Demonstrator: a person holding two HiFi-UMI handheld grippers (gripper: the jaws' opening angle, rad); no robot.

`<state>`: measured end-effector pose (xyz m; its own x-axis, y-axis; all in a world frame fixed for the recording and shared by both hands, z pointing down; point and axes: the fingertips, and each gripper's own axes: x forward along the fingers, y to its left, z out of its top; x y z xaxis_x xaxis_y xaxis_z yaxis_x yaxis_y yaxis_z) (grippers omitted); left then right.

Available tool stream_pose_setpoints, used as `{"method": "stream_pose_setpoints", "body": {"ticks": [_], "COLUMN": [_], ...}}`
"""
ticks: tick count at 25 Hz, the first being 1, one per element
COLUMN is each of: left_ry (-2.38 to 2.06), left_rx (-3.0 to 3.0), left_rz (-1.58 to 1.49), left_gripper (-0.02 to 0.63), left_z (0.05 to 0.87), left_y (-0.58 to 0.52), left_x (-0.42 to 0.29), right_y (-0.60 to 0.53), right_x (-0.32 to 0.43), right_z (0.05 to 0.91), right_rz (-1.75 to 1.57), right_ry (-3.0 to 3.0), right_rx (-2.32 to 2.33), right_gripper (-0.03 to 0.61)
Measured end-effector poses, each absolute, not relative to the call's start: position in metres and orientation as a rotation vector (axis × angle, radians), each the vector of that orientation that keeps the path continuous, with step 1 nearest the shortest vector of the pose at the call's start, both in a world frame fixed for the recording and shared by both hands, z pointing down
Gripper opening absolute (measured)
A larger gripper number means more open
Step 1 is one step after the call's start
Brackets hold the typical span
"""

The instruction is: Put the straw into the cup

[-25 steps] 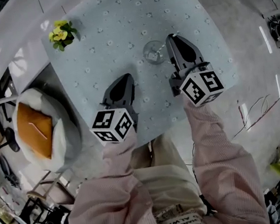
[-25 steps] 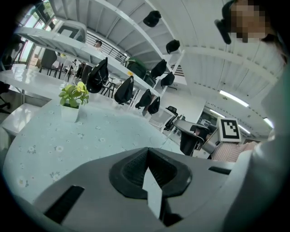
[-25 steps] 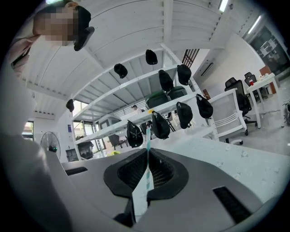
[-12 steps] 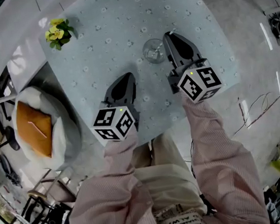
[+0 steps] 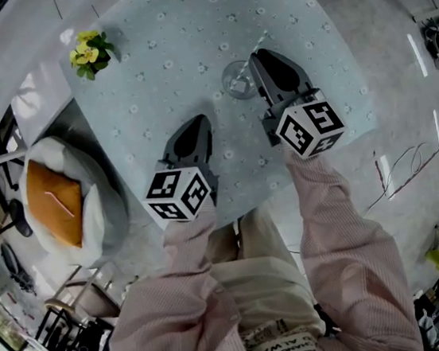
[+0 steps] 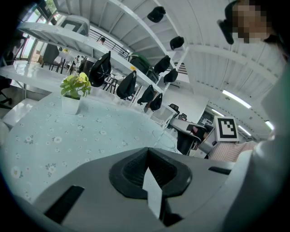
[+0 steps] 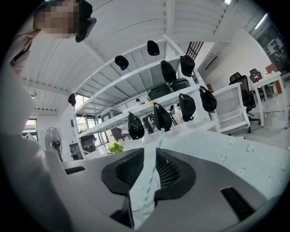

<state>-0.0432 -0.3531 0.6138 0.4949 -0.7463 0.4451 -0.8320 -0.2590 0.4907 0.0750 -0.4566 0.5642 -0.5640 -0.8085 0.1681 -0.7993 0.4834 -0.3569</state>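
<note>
- Where the head view looks steeply down, a table [image 5: 166,73] under a pale flowered cloth fills the upper middle, and both grippers reach in over its near edge.
- Off the table's left side stands a white padded seat [image 5: 100,214] with an orange cushion [image 5: 53,202] lying on it.
- The left gripper [image 5: 197,124] hangs over the near part of the cloth, apart from the cup and nearer the person. In the left gripper view its jaws meet at the tips with nothing gripped, and only a pale sliver shows through the slot behind them.
- The right gripper [image 5: 259,55] sits further in, its jaws just beside the cup on the cup's right. In the right gripper view the jaws are nearly together, pinching the straw.
- A potted plant [image 5: 89,53] with yellow flowers stands near the table's far left corner, well apart from both grippers.
- The cup [image 5: 237,82], a clear glass, stands upright on the cloth.
- The straw [image 7: 153,167], white with teal stripes, runs lengthwise between the right jaws, with its free end poking out past their tips. It is too thin in the head view to tell whether that end reaches the cup's rim.
</note>
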Motion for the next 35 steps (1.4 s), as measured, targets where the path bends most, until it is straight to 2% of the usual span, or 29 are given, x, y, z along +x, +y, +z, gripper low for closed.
{"method": "stream_pose_setpoints", "body": {"ticks": [2, 13, 21, 35], "left_ry": [-1.293, -1.294, -1.279, -1.236], "left_rx": [2.051, 2.090, 2.237, 2.439], "left_rz": [0.158, 0.142, 0.121, 0.089], "left_gripper": [0.000, 0.000, 0.000, 0.000], "left_z": [0.614, 0.595, 0.542, 0.462], "left_y": [-0.353, -0.347, -0.335, -0.290], "left_x": [-0.043, -0.040, -0.035, -0.037], "right_y": [-0.457, -0.444, -0.408, -0.332], "right_x": [0.076, 0.084, 0.089, 0.097], "right_z": [0.565, 0.550, 0.512, 0.442], "right_rz": [-0.630, -0.609, -0.519, -0.440], "right_ry": [2.684, 2.681, 2.717, 2.706], "right_rx": [-1.462, -1.464, -1.434, -1.400], "right_gripper": [0.092, 0.092, 0.023, 0.002]}}
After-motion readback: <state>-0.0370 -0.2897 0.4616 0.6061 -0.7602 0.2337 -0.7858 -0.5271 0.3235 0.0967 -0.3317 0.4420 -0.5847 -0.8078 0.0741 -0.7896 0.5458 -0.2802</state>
